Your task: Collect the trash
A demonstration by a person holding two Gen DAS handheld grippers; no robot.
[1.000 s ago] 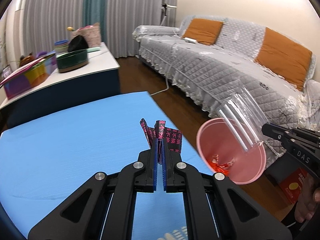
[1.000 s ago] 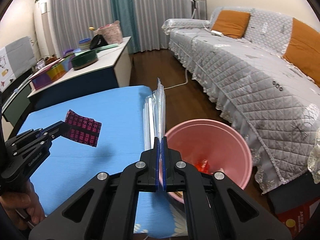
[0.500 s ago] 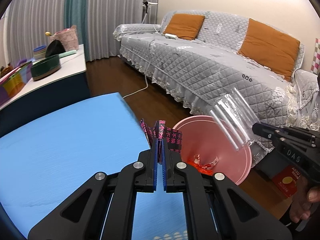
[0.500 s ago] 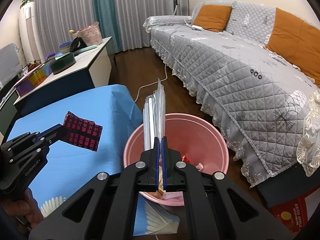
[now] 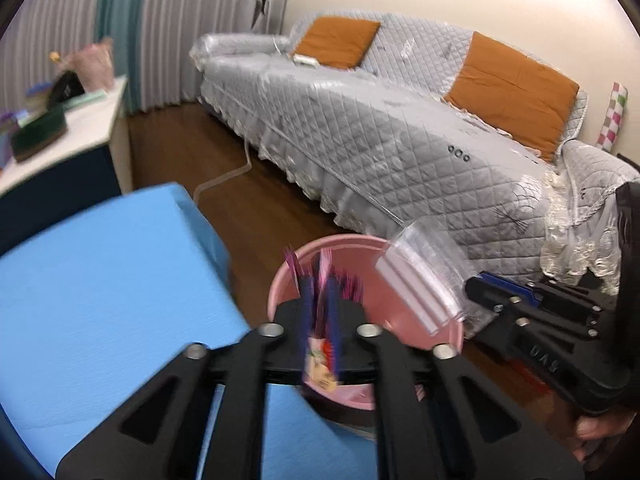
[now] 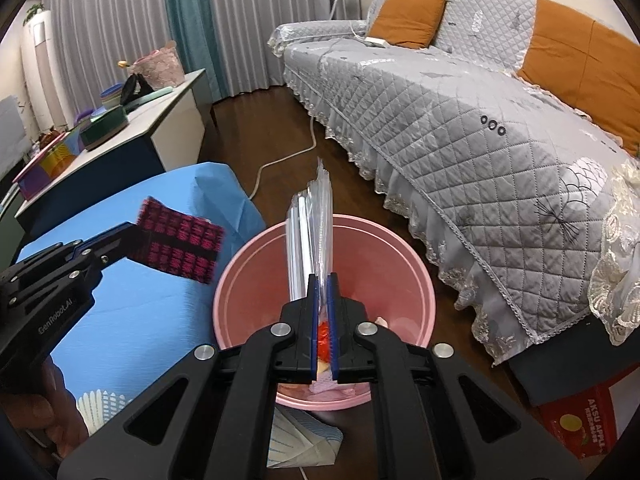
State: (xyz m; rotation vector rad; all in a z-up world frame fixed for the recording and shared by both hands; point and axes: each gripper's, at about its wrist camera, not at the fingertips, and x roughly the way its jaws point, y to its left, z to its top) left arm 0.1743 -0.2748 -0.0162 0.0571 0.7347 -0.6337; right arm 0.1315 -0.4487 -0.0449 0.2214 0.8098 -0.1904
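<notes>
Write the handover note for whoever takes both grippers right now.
Left gripper: jaws have just been opening, with the pink-and-black wrapper between them at the near rim of the pink bin.
Right gripper: jaws have just been opening, with the clear plastic packet standing between them above the bin.
Done: both pieces carried from the blue table to the bin; some red trash already lies inside.
Left: confirm that both pieces drop in, the wrapper especially, then look for more trash.
</notes>
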